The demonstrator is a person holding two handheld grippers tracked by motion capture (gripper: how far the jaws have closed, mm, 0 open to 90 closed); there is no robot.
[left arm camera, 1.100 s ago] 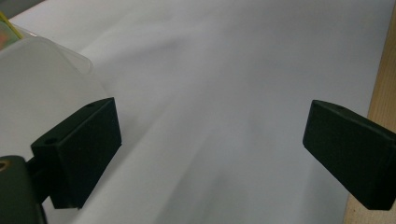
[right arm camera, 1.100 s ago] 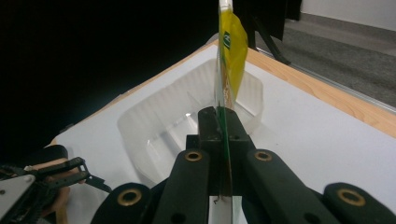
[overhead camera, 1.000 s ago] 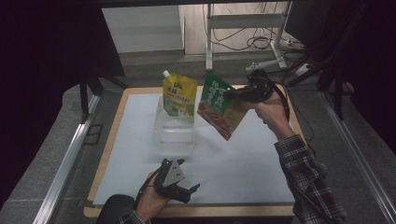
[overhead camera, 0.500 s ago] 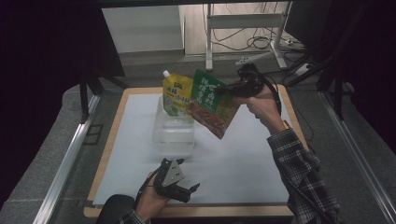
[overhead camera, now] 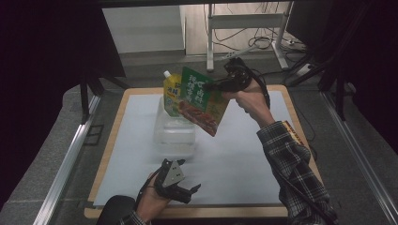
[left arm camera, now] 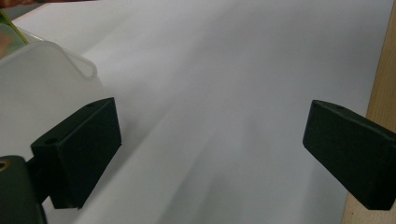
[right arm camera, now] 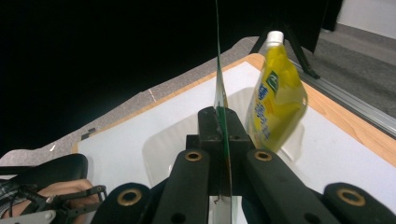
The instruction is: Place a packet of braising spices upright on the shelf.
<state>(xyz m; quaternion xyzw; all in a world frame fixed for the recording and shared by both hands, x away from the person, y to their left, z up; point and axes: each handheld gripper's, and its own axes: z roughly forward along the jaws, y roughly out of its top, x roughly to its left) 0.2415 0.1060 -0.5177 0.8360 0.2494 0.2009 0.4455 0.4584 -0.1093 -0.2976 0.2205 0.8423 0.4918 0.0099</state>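
Observation:
My right gripper (overhead camera: pixel 217 86) is shut on the top edge of a green flat pouch (overhead camera: pixel 202 101), held in the air above a clear plastic bin (overhead camera: pixel 174 129). In the right gripper view the green pouch (right arm camera: pixel 219 88) is seen edge-on, pinched between the jaws. A yellow spouted pouch (overhead camera: pixel 172 93) stands upright in the bin at its far side, also the yellow pouch (right arm camera: pixel 274 100). My left gripper (overhead camera: pixel 187 190) rests near the table's front edge, open, nothing between its fingers (left arm camera: pixel 79 149). The bin's corner (left arm camera: pixel 42 79) shows at the left gripper view's left.
A white mat (overhead camera: pixel 244 154) covers a wooden-rimmed table (overhead camera: pixel 109 154). Metal rails (overhead camera: pixel 65 168) run along both sides. A stand and cables (overhead camera: pixel 244 28) are on the floor behind the table.
My right gripper has carried the green pouch leftward and slightly up, from right of the bin to over it, overlapping the yellow pouch. My left gripper has stayed still.

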